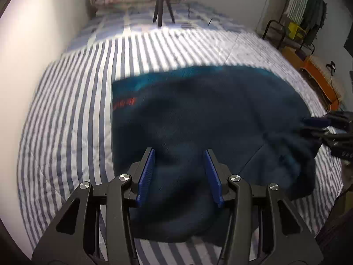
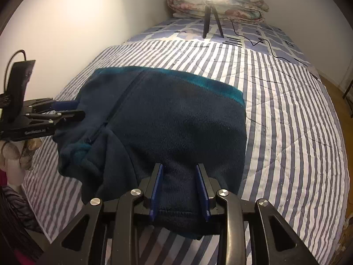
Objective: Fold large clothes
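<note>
Lying spread on the striped quilt (image 2: 286,114), your item one: a dark navy fleece jacket (image 2: 176,119), teal trim along its far edge, a zip line running down its left part, a small red mark near one far corner in the left wrist view. It sits toward the near end of the bed, its near hem hanging at the quilt's near edge.

Item two: your left tool (image 1: 179,176), blue pads set apart, fleece bulging up between them; whether the pads touch the cloth cannot be told. From the right wrist view this tool reaches in at the jacket's left edge, by the zip.

Item three: your right tool (image 2: 179,190), pads likewise apart, straddling the jacket's near hem without pinching it.

Item four: a small black tripod (image 2: 210,19) standing at the far end of the bed under a bright lamp, its cable (image 2: 260,42) trailing across the quilt.

Item five: a folded floral blanket (image 2: 220,4) against the far wall.
</note>
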{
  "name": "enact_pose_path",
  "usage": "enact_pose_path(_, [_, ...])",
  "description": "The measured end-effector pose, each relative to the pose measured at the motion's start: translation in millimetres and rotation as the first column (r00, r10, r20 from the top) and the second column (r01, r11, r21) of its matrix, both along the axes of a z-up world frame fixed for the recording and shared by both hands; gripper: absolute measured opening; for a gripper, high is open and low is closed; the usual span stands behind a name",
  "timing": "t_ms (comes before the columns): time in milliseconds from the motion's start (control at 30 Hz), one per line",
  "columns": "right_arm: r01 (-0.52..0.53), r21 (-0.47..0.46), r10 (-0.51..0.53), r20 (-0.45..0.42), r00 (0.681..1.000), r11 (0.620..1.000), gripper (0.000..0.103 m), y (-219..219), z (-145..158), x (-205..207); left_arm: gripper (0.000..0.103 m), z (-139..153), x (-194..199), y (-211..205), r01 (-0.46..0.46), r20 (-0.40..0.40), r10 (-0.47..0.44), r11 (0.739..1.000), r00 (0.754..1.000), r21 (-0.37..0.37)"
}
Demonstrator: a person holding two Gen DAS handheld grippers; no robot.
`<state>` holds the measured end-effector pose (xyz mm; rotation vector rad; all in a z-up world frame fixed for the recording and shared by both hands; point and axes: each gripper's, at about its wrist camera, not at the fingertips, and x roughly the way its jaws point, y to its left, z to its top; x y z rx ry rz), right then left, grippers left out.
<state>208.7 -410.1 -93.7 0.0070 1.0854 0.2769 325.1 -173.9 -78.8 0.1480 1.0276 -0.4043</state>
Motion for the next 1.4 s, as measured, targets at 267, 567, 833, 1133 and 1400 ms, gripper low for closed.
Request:
enact_pose_path(267, [0.002,0.016,-0.001,-0.041,0.999,1.0,0.031,-4.6,-21.3,0.8,0.053,-25.9,-5.6,7.2,-0.001,-0.017,0.001,1.0,1.0,-0.014])
enact_pose_path(567, [-0.007,0.119,0.014,-0.055,0.998,0.993,0.029,-35.2,12.5,-23.7,0.054,-6.5,-23.9,45.5,0.027,-0.071,-0.031,0.998,0.997,-0.057])
enact_pose_path(833, [0.103,0.221,-0.117,0.051,0.992,0.97,0.07,-76.9,31.0,-5.4,0.077,29.9,7.6,97.1,-0.149,-0.127,0.112,0.928,0.986,-0.34])
enact_pose_path(1133, [0.138,0.163,-0.136,-0.025,0.99,0.977,0.074,-72.3,0.5,32.9,0.079,-20.6,58.0,123.0,-0.345,-0.4,0.14,0.792,0.906,-0.503])
enact_pose_path(1400, [0.126,0.177,-0.116,-0.068,0.991,0.976,0.081,-66.7,-20.0,55.7,0.079,-36.7,78.4,100.0,-0.283,-0.403,0.067,0.815,0.913,-0.505])
